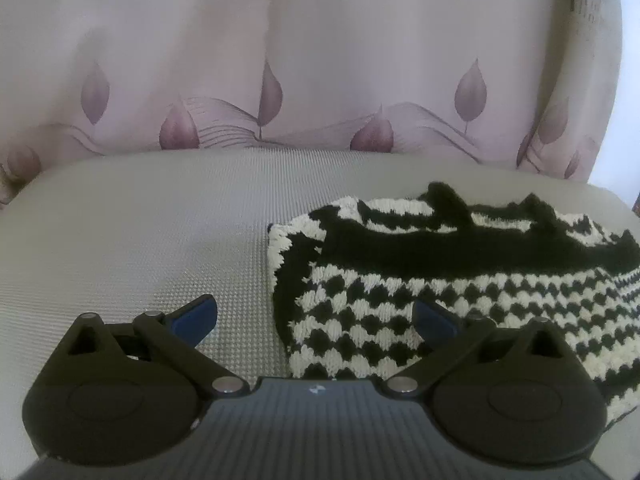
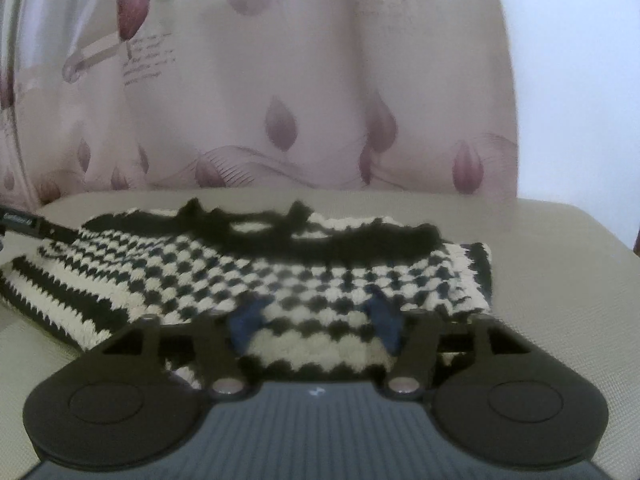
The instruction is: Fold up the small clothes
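The left gripper [image 1: 314,320] has its two blue fingers [image 1: 196,316] spread very wide, and it holds nothing. One finger sits over the bare grey cushion [image 1: 140,240]. The other finger sits over the left edge of the knitted top [image 1: 420,280]. So the left end of the top lies right between the fingers, but they do not pinch it.

The right gripper [image 2: 316,316] is about half open. It holds nothing too. Its blue fingers hang just above the near edge of the knitted top [image 2: 300,268], with the checks showing between them. The picture is blurry here, so I cannot tell if the tips touch the wool.

The top is black and cream. It lies flat on the cushion, and its long way runs from side to side, across both grippers. A black band with little loops [image 1: 448,200] runs along the far edge.

Both grippers point forward and tip down toward the cushion. The left hand is at the left end of the top. The right hand is nearer the middle and the right end, so each hand is close to its own side. I think the next fold needs each hand to pinch the edge near it.

Behind the cushion hangs a pale curtain [image 1: 320,60] with purple leaves.
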`<state>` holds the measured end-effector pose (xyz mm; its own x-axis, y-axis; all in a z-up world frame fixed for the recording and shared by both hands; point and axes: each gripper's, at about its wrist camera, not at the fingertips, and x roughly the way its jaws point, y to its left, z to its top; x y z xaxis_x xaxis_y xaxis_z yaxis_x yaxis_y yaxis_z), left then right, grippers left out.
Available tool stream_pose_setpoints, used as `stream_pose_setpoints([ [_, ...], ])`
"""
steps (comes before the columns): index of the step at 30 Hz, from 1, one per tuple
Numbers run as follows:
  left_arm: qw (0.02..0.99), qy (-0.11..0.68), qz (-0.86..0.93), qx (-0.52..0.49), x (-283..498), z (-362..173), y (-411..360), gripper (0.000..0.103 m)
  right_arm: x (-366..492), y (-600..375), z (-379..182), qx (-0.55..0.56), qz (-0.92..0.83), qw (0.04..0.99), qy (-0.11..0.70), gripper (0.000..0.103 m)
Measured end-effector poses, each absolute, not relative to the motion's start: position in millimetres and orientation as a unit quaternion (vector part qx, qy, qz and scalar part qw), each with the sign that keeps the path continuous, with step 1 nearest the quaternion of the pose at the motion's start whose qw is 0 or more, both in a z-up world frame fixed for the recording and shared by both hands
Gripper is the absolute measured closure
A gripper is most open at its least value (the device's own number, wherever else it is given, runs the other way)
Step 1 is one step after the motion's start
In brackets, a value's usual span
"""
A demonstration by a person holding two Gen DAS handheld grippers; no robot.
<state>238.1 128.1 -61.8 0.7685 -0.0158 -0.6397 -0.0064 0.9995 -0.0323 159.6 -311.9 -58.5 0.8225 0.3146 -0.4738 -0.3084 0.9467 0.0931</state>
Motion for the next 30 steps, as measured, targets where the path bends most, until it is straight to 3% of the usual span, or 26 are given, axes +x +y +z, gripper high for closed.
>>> stream_pose_setpoints([
  [3,0.936,0.351,-0.006,-0.013,242.4,-67.3,127.2,0.0,161.4,-303.7,-60.7,-0.015,0.173,0.95,0.26,0.027],
  [9,0.934,0.357,-0.015,-0.008,247.1,-70.6,127.1,0.0,164.4,-298.6,-62.4,-0.029,0.173,0.946,0.272,0.022],
  [14,0.933,0.36,-0.02,-0.004,251.3,-70.9,127.0,0.0,166.4,-290.2,-63.7,-0.054,0.177,0.941,0.282,0.012],
  [30,0.918,0.388,-0.076,-0.016,270.5,-75.3,140.0,0.0,168.3,-287.0,-64.9,-0.066,0.177,0.939,0.288,0.006],
])
